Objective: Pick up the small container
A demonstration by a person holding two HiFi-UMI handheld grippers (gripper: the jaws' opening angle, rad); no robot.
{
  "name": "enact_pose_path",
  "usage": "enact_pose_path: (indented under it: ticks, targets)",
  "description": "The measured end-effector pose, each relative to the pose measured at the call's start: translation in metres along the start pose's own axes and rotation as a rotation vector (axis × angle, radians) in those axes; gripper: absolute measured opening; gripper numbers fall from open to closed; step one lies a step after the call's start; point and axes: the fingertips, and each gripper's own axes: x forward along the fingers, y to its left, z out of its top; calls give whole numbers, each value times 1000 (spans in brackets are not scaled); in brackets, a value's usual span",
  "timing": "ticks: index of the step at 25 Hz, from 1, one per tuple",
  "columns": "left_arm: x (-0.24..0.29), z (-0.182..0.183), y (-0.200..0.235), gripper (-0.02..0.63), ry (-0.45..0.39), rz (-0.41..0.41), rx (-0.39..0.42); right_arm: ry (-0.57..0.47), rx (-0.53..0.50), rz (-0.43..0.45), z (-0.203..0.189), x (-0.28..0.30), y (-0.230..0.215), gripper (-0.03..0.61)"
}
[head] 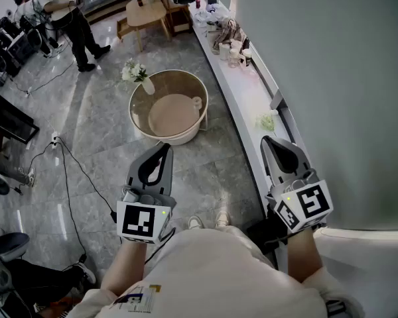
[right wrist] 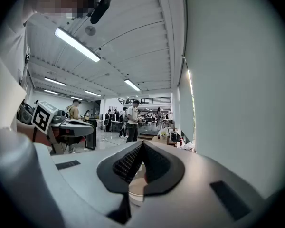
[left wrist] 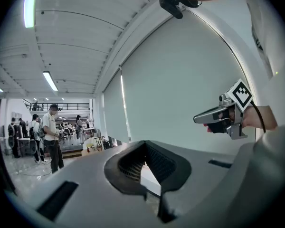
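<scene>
Both grippers are held out level in front of the person, jaws closed with nothing between them. In the head view my left gripper (head: 164, 148) hangs over the floor, just short of a low round table (head: 140, 121). A small white container (head: 196, 102) stands on that table's glass top near its right rim, well ahead of both grippers. My right gripper (head: 266, 140) is over the white ledge (head: 245, 105) by the wall. The left gripper view looks past its own shut tips (left wrist: 145, 144) to the right gripper (left wrist: 199, 118). The right gripper view shows the right gripper's tips (right wrist: 141, 144) shut.
A vase of white flowers (head: 135, 72) stands on the floor beyond the table. Cups and clutter (head: 229, 45) sit farther along the ledge, and a small green-white object (head: 267, 120) lies ahead of the right gripper. A person (head: 66, 15) stands at the far left. Cables (head: 66, 171) run across the floor.
</scene>
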Motion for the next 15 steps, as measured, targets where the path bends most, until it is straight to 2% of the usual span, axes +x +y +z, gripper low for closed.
enact_pose_path:
  ticks: [4,15]
  targets:
    - [4,-1,0,6,0,-5,1,2,-25,-11,-1,1,-1,6]
    - [5,-8,-5,6,28,-11,-4,-9,24,-18,-5,-5,-6,6]
